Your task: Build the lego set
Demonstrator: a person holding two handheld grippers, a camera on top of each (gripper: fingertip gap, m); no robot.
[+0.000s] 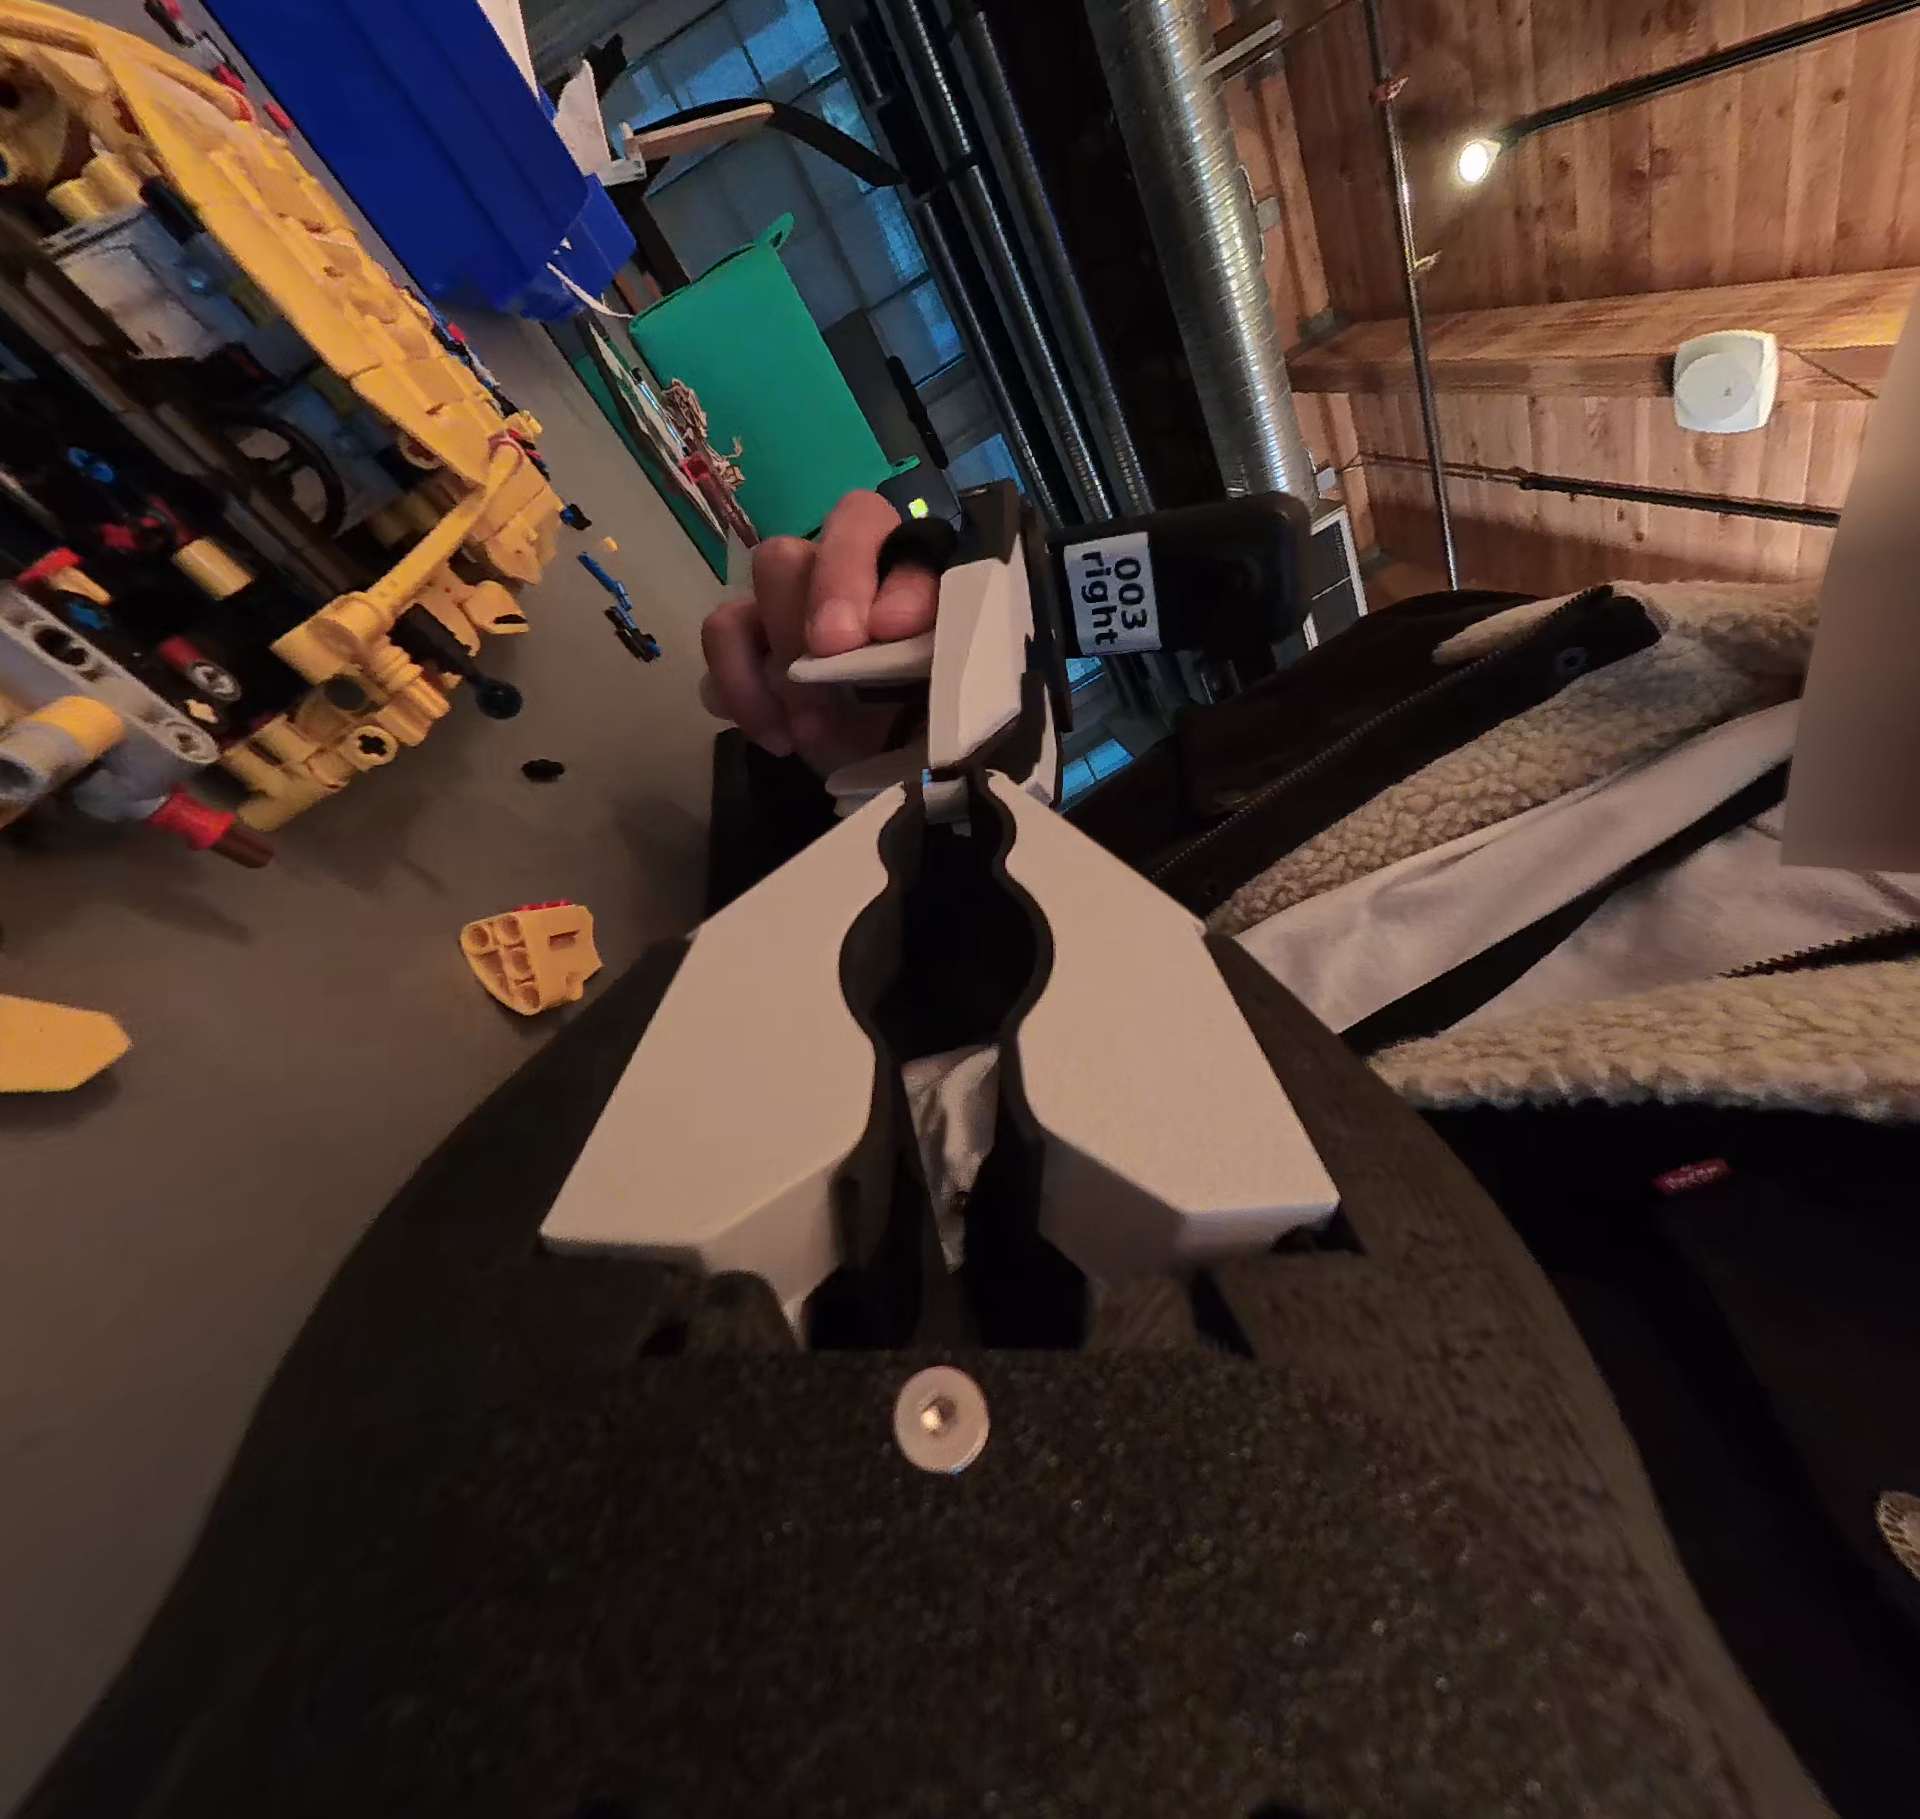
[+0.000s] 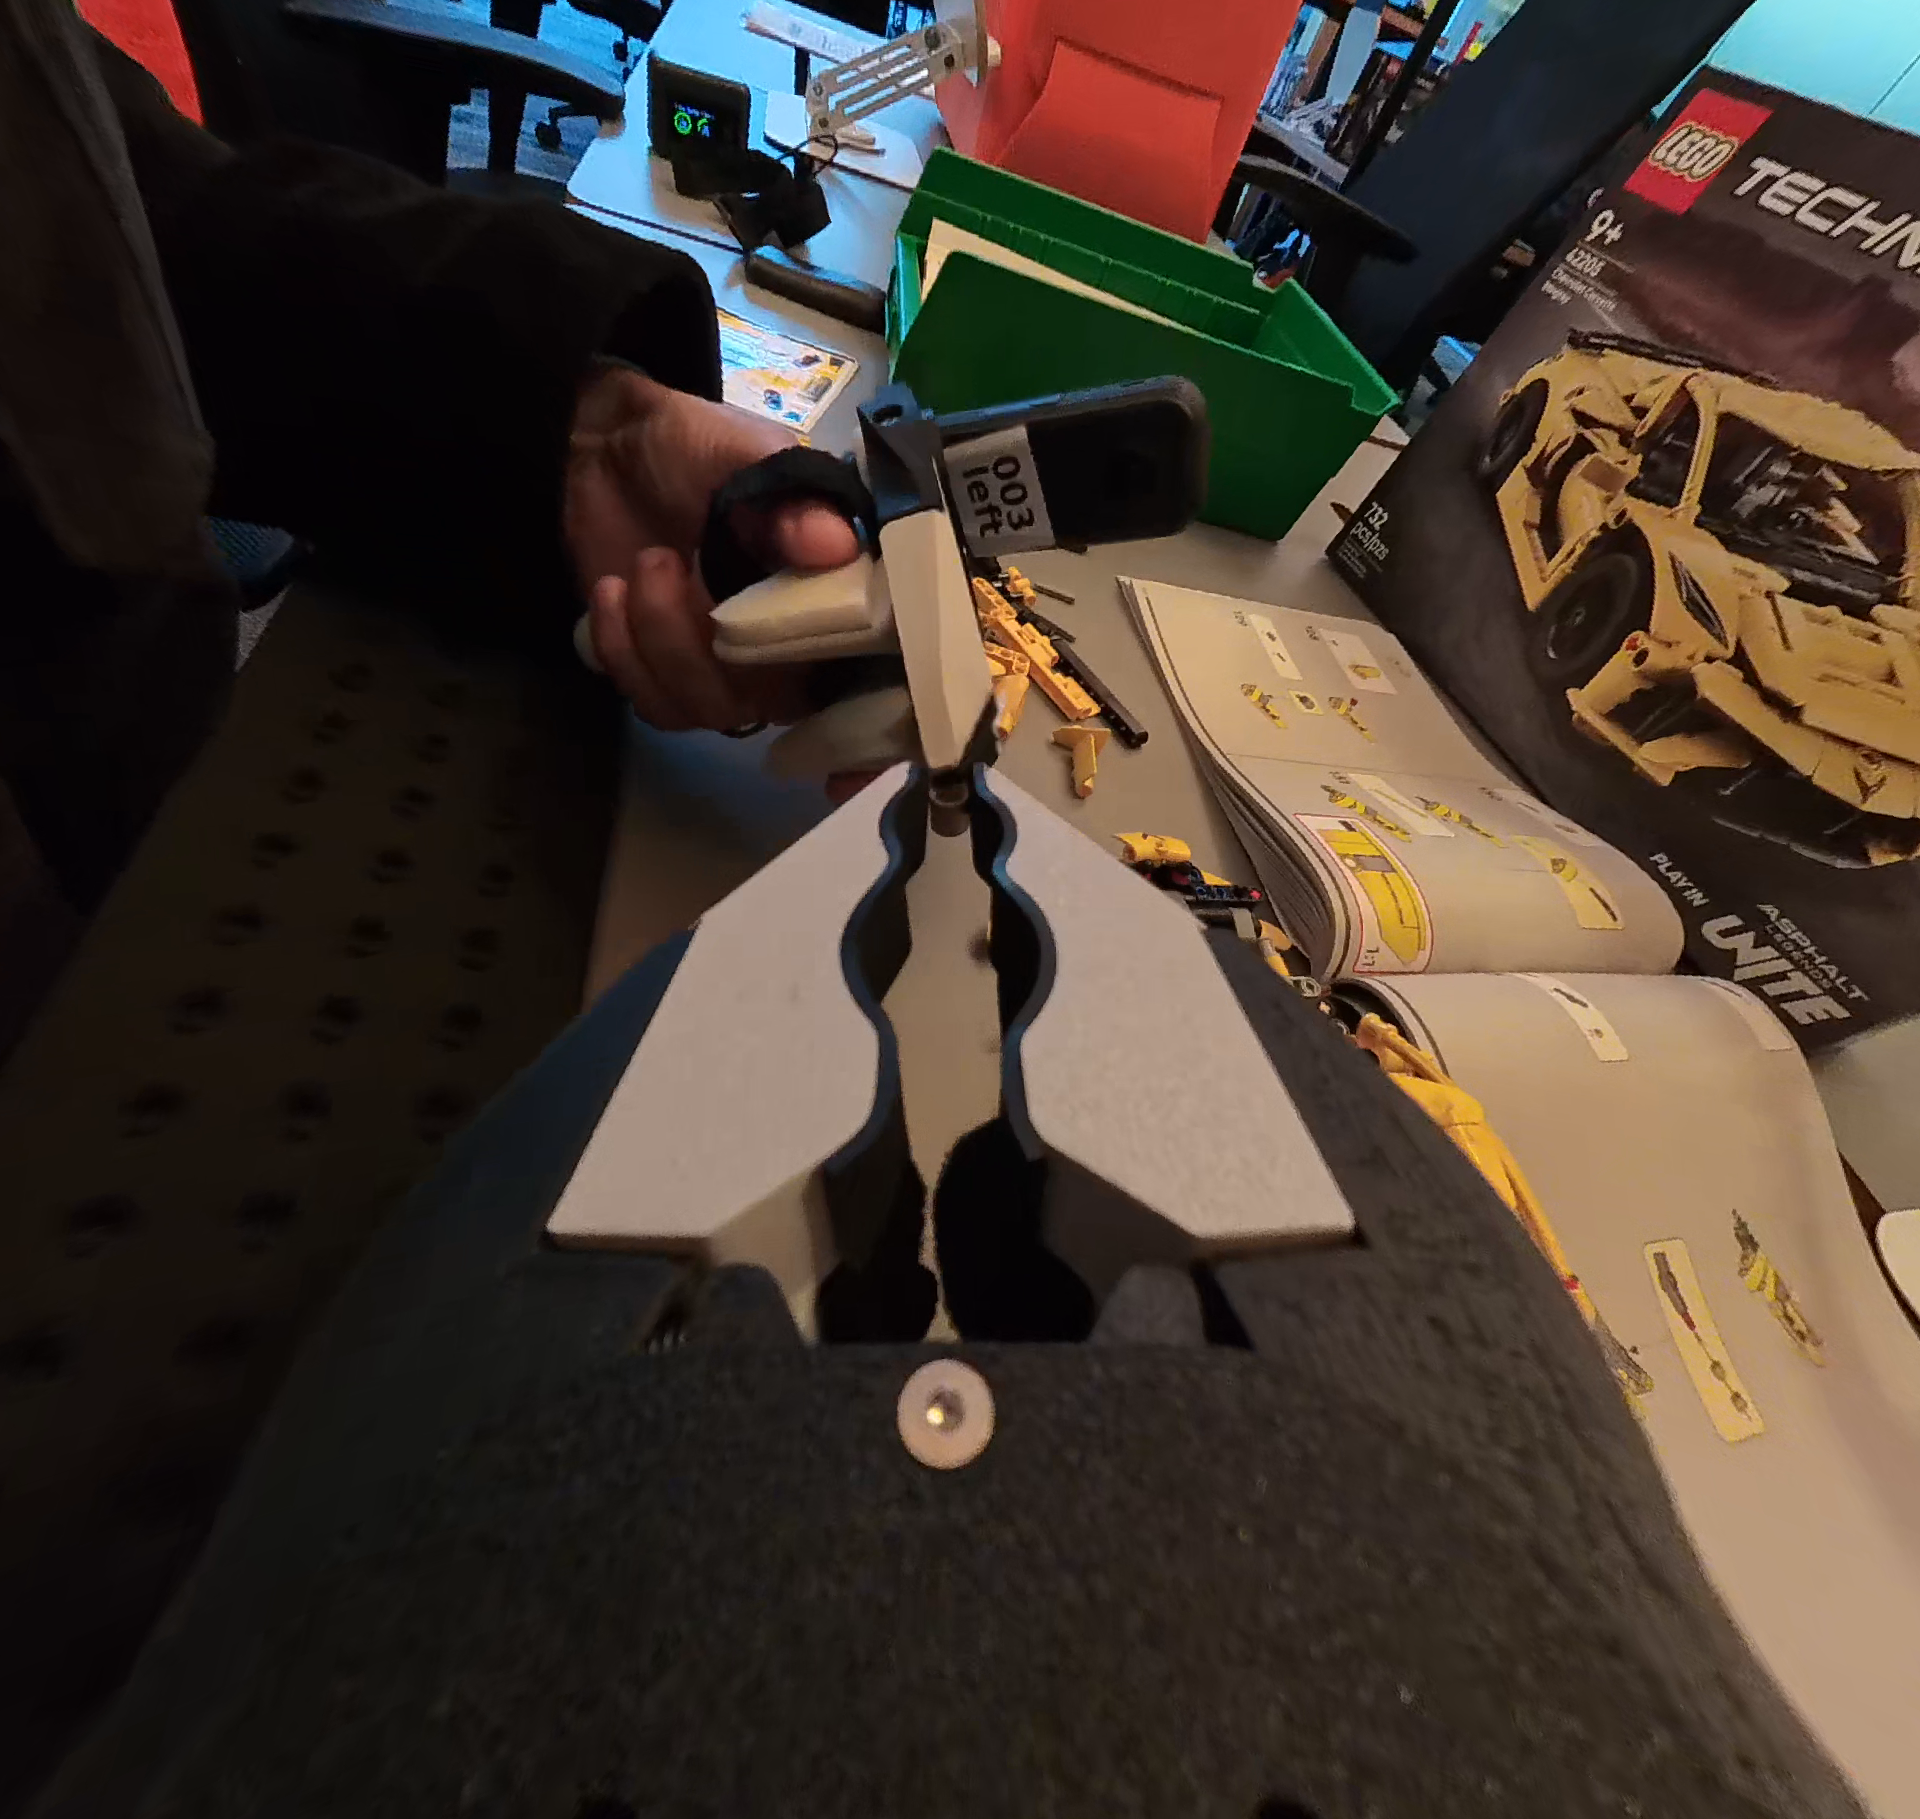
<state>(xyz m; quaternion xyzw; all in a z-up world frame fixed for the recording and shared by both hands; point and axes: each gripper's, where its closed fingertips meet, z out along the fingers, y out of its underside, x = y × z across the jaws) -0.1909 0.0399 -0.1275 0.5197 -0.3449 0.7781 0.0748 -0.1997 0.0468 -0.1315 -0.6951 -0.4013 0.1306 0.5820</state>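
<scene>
Left wrist view, from left to right. The partly built yellow model car (image 1: 260, 398) stands at the far left on the grey table (image 1: 312, 1146), with loose blue and black pins (image 1: 623, 606) scattered just beyond it. A small yellow panel piece (image 1: 532, 954) lies on the table near the left gripper (image 1: 948, 801), outside its fingers and apart from them. That gripper's tips are drawn together on a small pale part (image 1: 945, 801), which sits right at the tips; the wavy slot behind them is empty of parts. The right gripper (image 1: 971, 767), held in a hand (image 1: 821, 626), meets the same spot tip to tip from above.

Right wrist view, from left to right. A dark sleeve (image 2: 395, 367) and the other hand (image 2: 686, 574) hold the left gripper (image 2: 961, 761). The right gripper (image 2: 948, 793) has its tips nearly together around a small dark peg (image 2: 948, 801), pinched at the very tips, where the left gripper's point touches it. Loose yellow pieces (image 2: 1029, 668) lie on the table behind the tips. To the right lie the open instruction booklet (image 2: 1403, 834) and, upright behind it, the set's box (image 2: 1683, 522); a green bin (image 2: 1122, 356) stands farther back.
</scene>
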